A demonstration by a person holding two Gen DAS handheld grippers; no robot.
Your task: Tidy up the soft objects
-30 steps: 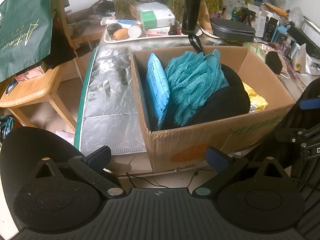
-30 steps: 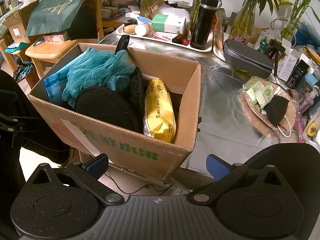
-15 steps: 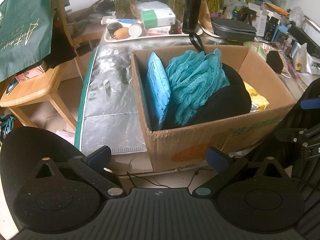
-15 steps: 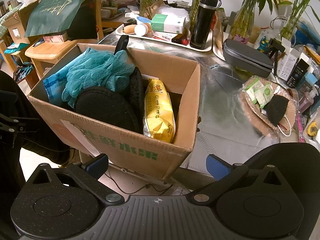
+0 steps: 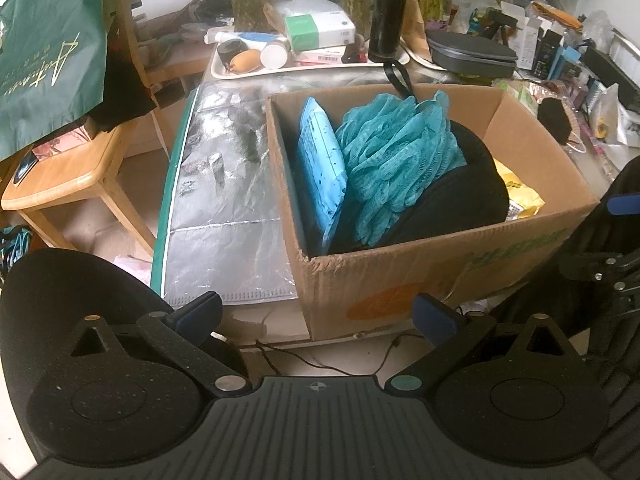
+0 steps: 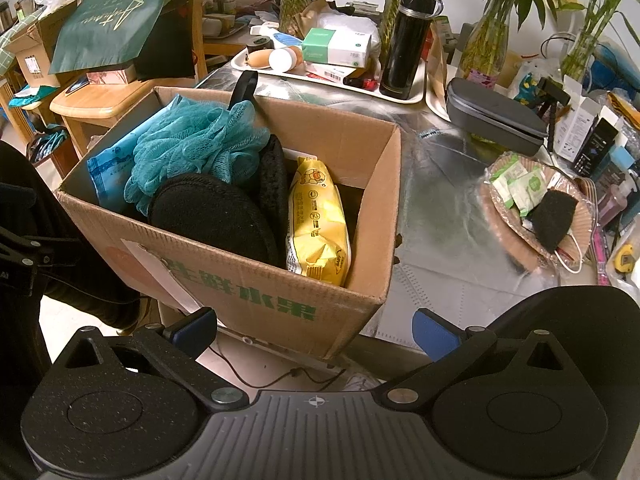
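Note:
A cardboard box [image 5: 440, 264] [image 6: 256, 280] stands on the foil-covered table, packed with soft things. Inside are a teal mesh bath puff [image 5: 396, 148] [image 6: 192, 148], a blue wipes pack [image 5: 322, 168] [image 6: 108, 168], a black round cushion [image 5: 452, 204] [image 6: 212, 212] and a yellow wipes pack [image 5: 520, 196] [image 6: 316, 224]. My left gripper [image 5: 316, 312] hangs open in front of the box's near left corner, holding nothing. My right gripper [image 6: 316, 328] is open and empty before the near right corner. A black sponge [image 6: 554, 216] lies on a woven plate [image 6: 512, 240] at the right.
Behind the box a white tray [image 6: 412, 98] holds a black flask [image 6: 406, 40], a tissue box [image 6: 340, 46] and small bottles. A grey case [image 6: 496, 116], plant vases and cluttered boxes fill the back right. A wooden stool [image 5: 68, 168] with a green bag [image 5: 48, 56] stands left.
Both views shift only slightly; the box and its contents stay put, and both grippers remain open.

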